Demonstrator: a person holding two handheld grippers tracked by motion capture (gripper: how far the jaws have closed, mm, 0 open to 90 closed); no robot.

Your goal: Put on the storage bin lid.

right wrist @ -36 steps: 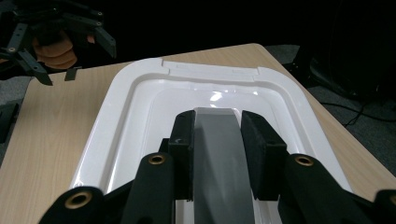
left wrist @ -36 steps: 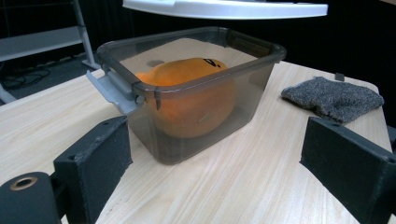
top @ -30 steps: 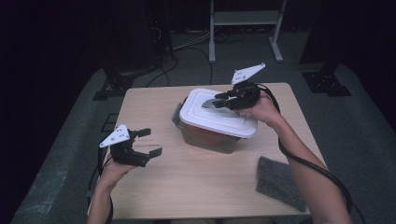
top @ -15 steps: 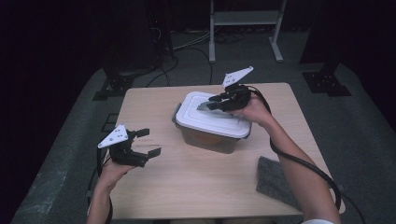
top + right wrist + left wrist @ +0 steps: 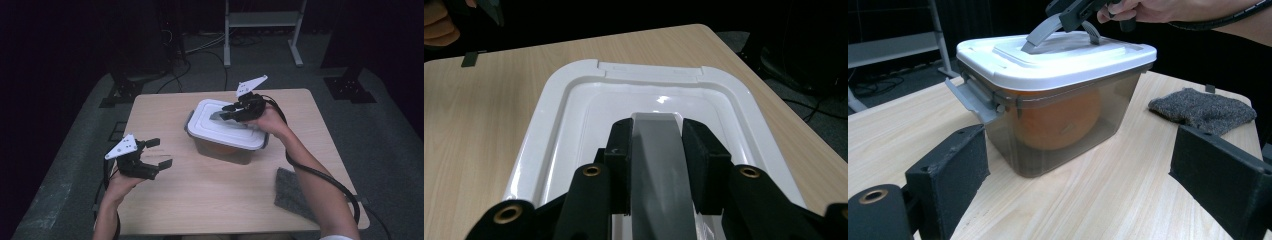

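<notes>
A smoky clear box (image 5: 225, 146) with a white lid (image 5: 214, 129) stands mid-table, and something round and orange (image 5: 1058, 120) sits inside it. My right gripper (image 5: 223, 113) is over the lid, shut on the lid's grey handle (image 5: 655, 165), which is tilted up between the jaws (image 5: 1040, 35). My left gripper (image 5: 161, 152) hovers near the table's front left, open and holding nothing, with its jaws wide apart and aimed at the box (image 5: 1083, 175). A grey side latch (image 5: 973, 97) sticks out from the box's end.
A grey cloth (image 5: 292, 195) lies flat at the table's front right, under the right forearm. The right gripper's cable (image 5: 320, 175) trails over that side. A metal stand (image 5: 262, 20) is on the floor behind the table.
My right gripper has shifted slightly left along the lid, still on the handle. The left gripper has barely moved.
</notes>
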